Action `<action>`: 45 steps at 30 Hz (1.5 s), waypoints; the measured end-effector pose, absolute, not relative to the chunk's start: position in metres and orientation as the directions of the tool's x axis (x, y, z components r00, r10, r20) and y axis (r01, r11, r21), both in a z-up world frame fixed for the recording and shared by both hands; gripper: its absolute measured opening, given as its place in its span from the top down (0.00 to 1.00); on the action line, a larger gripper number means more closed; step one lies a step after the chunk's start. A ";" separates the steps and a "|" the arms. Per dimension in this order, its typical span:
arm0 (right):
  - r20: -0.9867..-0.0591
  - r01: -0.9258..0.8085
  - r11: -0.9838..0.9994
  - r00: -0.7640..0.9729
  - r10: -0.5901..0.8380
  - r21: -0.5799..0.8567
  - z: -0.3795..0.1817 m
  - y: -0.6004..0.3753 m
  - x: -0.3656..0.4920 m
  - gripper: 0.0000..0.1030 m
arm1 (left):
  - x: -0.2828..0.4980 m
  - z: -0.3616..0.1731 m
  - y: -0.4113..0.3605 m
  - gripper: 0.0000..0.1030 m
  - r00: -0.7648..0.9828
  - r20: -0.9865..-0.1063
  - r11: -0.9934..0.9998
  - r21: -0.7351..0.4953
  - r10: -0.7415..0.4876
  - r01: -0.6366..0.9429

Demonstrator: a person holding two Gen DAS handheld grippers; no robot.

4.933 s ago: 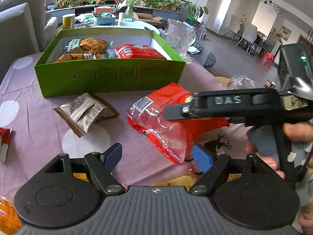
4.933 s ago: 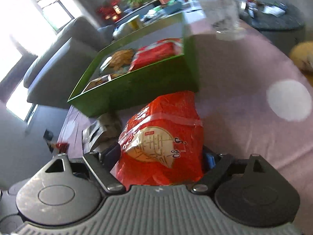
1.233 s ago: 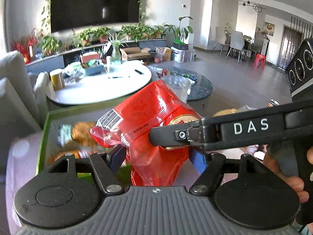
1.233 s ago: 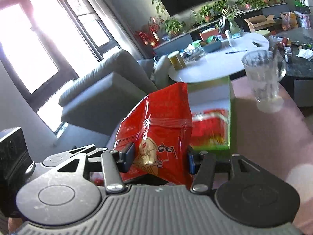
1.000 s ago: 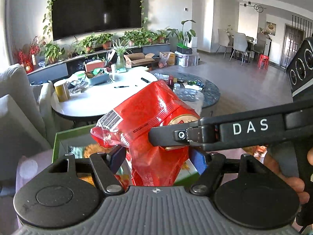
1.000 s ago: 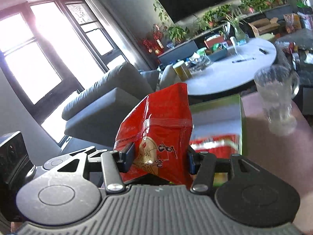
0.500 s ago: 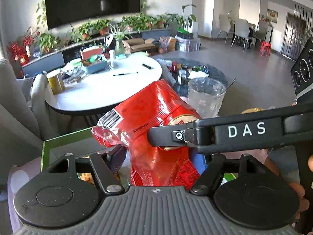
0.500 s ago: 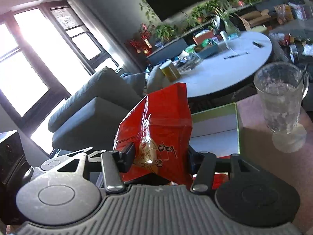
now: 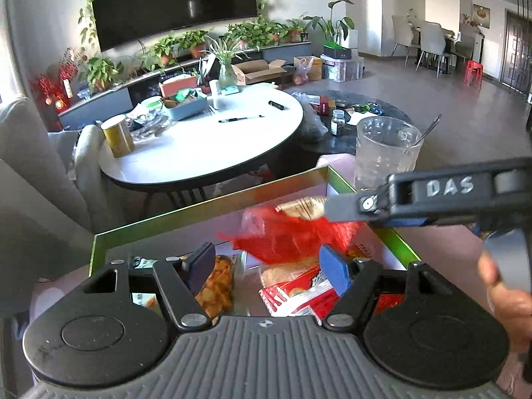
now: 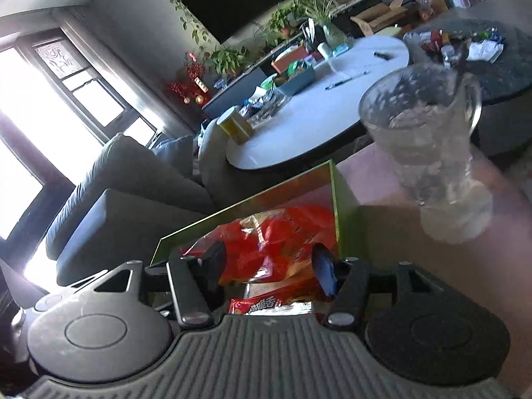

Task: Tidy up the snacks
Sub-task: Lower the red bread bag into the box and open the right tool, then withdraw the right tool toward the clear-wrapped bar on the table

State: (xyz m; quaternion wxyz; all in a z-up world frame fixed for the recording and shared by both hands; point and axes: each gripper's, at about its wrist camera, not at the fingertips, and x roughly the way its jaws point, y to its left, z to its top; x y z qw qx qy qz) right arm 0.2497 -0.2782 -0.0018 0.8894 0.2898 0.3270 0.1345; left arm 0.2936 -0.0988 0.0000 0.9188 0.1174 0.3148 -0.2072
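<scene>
The red snack bag [image 9: 292,232] lies blurred in the far right part of the green box [image 9: 206,206], free of both grippers. It also shows in the right wrist view [image 10: 276,236]. My left gripper [image 9: 267,267] is open and empty above the box. My right gripper [image 10: 269,266] is open just above the bag; its finger [image 9: 342,204] reaches in from the right in the left wrist view. Other packets, an orange crisp pack [image 9: 216,286] and a red-and-white pack [image 9: 296,294], lie in the box.
A tall glass mug [image 9: 385,153] with a spoon stands just beyond the box's right corner on the pink tablecloth [image 10: 432,266]. A grey sofa [image 10: 126,193] is to the left, and a cluttered white round table [image 9: 206,139] stands behind the box.
Both grippers opened and let go of the red bag, which dropped into the green box. Both cameras tipped down toward the box.
</scene>
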 end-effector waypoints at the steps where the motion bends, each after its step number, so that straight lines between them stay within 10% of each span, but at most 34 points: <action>1: -0.500 -0.055 0.800 0.754 0.426 0.597 0.001 -0.279 0.247 0.33 | 0.291 0.002 -0.098 0.35 0.717 -0.624 0.886 0.082 -0.311 0.456; 31: -0.523 -0.276 0.900 0.740 0.423 0.338 0.024 -0.272 0.117 0.28 | 0.145 0.056 0.004 0.16 0.857 -0.481 0.958 0.110 -0.182 0.266; 45: -0.589 -0.344 0.892 0.670 0.453 0.294 0.000 -0.256 0.076 0.28 | 0.060 0.010 0.060 0.15 0.818 -0.560 0.986 0.010 -0.133 0.167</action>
